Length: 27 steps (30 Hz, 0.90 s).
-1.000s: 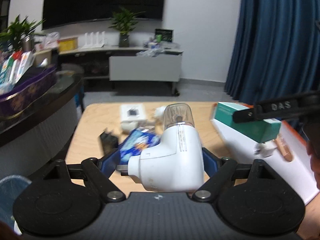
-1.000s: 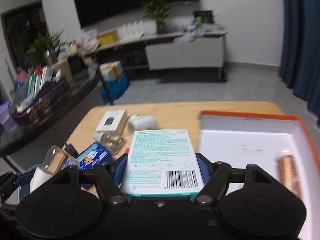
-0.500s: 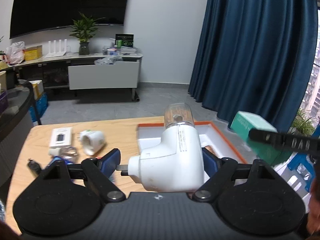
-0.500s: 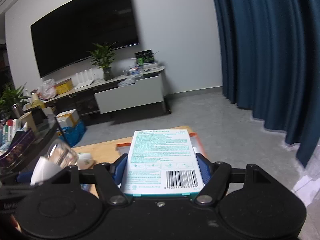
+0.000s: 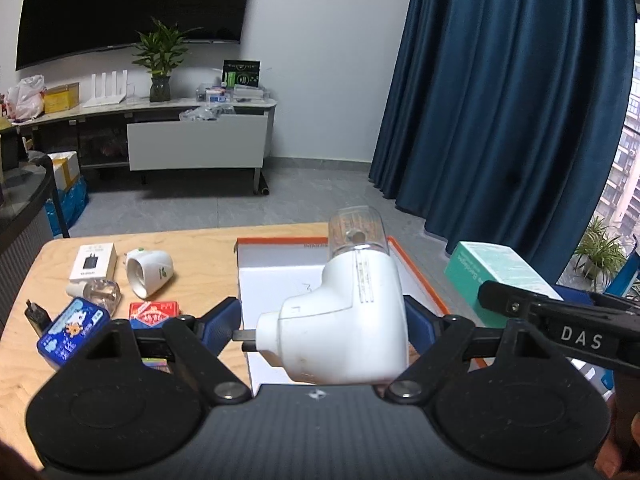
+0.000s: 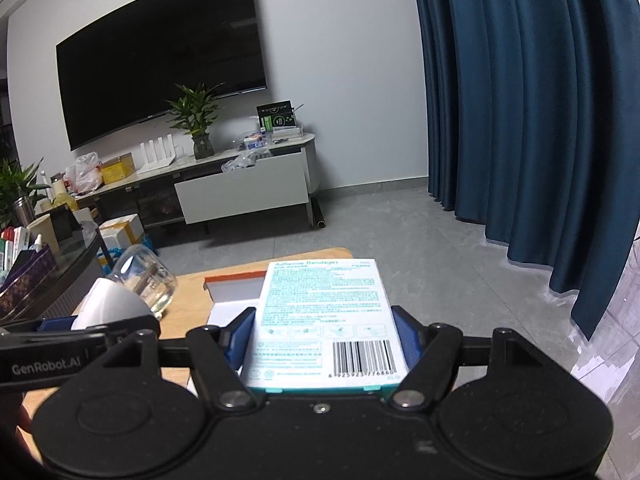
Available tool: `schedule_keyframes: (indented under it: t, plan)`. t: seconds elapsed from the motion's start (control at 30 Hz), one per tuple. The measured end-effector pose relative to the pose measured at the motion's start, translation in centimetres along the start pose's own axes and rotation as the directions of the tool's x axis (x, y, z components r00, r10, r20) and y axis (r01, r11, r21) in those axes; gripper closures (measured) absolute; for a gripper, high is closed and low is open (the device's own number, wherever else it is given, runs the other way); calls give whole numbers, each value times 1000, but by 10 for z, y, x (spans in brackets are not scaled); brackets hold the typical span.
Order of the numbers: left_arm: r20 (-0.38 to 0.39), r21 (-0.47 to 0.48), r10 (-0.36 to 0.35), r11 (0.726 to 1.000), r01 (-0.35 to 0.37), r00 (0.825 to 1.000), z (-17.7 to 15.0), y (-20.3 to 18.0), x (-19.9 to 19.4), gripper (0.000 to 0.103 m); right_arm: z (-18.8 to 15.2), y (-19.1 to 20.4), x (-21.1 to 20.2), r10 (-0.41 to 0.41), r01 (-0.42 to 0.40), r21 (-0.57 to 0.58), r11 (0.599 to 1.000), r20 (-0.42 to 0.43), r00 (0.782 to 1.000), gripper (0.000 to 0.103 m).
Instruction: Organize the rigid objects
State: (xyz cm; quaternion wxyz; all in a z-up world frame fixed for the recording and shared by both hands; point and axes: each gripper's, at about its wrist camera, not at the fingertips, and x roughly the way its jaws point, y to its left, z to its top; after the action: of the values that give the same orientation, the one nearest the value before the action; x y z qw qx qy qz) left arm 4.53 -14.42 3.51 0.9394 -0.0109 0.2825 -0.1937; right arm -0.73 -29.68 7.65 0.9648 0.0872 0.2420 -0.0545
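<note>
My left gripper (image 5: pixel 320 320) is shut on a white plug-in device (image 5: pixel 348 320) with a clear cap, held above the near part of the orange-rimmed white tray (image 5: pixel 280 276). The device's metal prongs point left. My right gripper (image 6: pixel 324 328) is shut on a teal bandage box (image 6: pixel 324 316), barcode side up, at the tray's (image 6: pixel 236 280) right edge, partly out over the floor. In the left wrist view the bandage box (image 5: pixel 492 268) shows at the right. In the right wrist view the plug-in device (image 6: pixel 116 300) shows at the left.
On the wooden table (image 5: pixel 200 248) left of the tray lie a white charger box (image 5: pixel 93 262), a white socket adapter (image 5: pixel 150 274), a blue tin (image 5: pixel 72 326) and a red card pack (image 5: pixel 154 312). A blue curtain (image 6: pixel 520 120) hangs to the right.
Both grippers have swung to the right with their loads, from over the cluttered left of the table to the tray. The right gripper now looks past the table's right edge.
</note>
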Motion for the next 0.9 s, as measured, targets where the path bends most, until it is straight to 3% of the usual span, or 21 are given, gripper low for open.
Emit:
schedule_keyframes:
  t: [0.33,0.9]
  plan:
    - [-10,2,39,999,-39,999,-7,-3,1,16,-4,7,13,14,-14,-9,1000,-32,999,19]
    - [-35,-1,27,1000,-27,999,-19,-12,2,16,-6,6,27,19,-20,-12,1000,-62,998,19]
